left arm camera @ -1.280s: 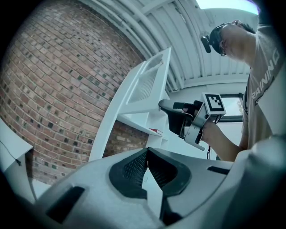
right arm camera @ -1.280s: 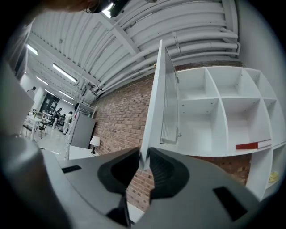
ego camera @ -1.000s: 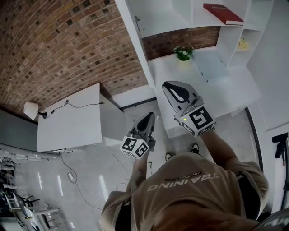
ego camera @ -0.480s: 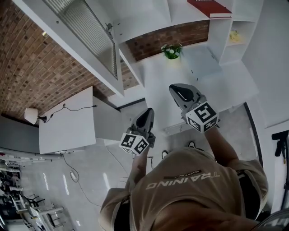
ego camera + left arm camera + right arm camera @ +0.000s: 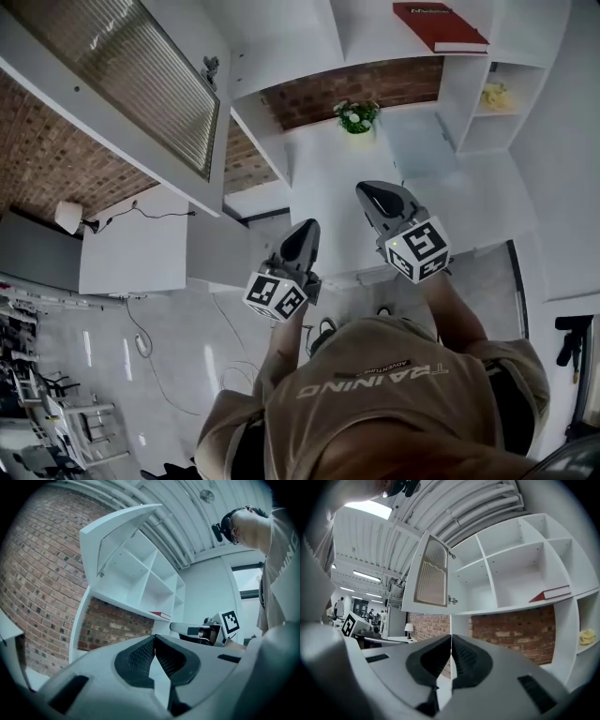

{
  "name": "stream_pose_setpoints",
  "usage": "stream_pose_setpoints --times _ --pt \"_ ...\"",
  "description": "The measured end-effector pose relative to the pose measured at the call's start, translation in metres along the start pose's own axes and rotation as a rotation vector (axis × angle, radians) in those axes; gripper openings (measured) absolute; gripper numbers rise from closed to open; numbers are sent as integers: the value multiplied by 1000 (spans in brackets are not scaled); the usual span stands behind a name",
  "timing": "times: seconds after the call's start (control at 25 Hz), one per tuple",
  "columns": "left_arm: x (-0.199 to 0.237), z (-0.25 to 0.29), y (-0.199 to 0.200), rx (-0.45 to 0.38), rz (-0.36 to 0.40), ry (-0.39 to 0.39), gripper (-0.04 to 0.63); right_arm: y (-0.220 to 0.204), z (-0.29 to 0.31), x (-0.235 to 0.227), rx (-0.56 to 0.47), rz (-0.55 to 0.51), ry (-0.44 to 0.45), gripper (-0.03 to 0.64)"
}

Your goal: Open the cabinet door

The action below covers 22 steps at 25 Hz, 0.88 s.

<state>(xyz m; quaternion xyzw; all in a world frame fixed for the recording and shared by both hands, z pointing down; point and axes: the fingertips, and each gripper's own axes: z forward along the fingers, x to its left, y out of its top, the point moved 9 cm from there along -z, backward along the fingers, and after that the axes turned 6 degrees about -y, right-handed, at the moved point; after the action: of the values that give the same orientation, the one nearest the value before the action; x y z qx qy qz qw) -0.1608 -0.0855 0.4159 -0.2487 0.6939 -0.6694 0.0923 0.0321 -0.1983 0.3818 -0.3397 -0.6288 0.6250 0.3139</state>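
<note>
Red-brown brick wall (image 5: 56,150) behind everything; it also shows through the recess under the shelves.

Tall white open-compartment shelf unit (image 5: 511,569) against the wall.

Task item: white-framed cabinet door with ribbed glass panel (image 5: 127,80), at the unit's upper left compartment. It stands wide open, swung out to the left on its hinges, with the compartment behind it exposed. Also seen in the left gripper view (image 5: 119,531) and the right gripper view (image 5: 432,576). Neither gripper touches it; both are well below it.

White desk (image 5: 141,267) left of the unit, against the brick.

Person in a tan T-shirt (image 5: 375,403), seen from above, arms raised toward the unit.

Right gripper (image 5: 370,191): held over the unit's low white surface, pointing up at the shelves. Fingers (image 5: 461,656) closed tip to tip, with nothing between them.

Left gripper (image 5: 306,230): lower and to the left of the right one, apart from it. Fingers (image 5: 138,656) meet at the tips with only a narrow wedge of gap behind, and they hold nothing.

Red flat book (image 5: 441,26) lying on a shelf at upper right.

Small green potted plant with white flowers (image 5: 356,115) at the foot of the brick recess.

White-shaded lamp (image 5: 66,217) at the desk's far left end.

Small yellow object (image 5: 495,94) in a right-hand cubby, kind not identifiable.
</note>
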Motion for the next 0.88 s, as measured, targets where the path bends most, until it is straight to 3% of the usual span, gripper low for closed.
stream_pose_setpoints --times 0.16,0.44,0.56,0.76,0.88 --pt "-5 4 0 -14 -6 75 8 -13 2 -21 4 52 10 15" --pt "-3 1 -5 17 3 128 8 -31 -1 -30 25 87 4 15" --pt "-5 1 -4 14 13 122 8 -35 -5 -23 38 77 7 15" --pt "-6 9 3 10 31 77 8 -29 -6 -16 40 -33 -21 15" --pt "-5 8 11 -2 52 63 8 -22 -7 -10 17 -31 -17 15"
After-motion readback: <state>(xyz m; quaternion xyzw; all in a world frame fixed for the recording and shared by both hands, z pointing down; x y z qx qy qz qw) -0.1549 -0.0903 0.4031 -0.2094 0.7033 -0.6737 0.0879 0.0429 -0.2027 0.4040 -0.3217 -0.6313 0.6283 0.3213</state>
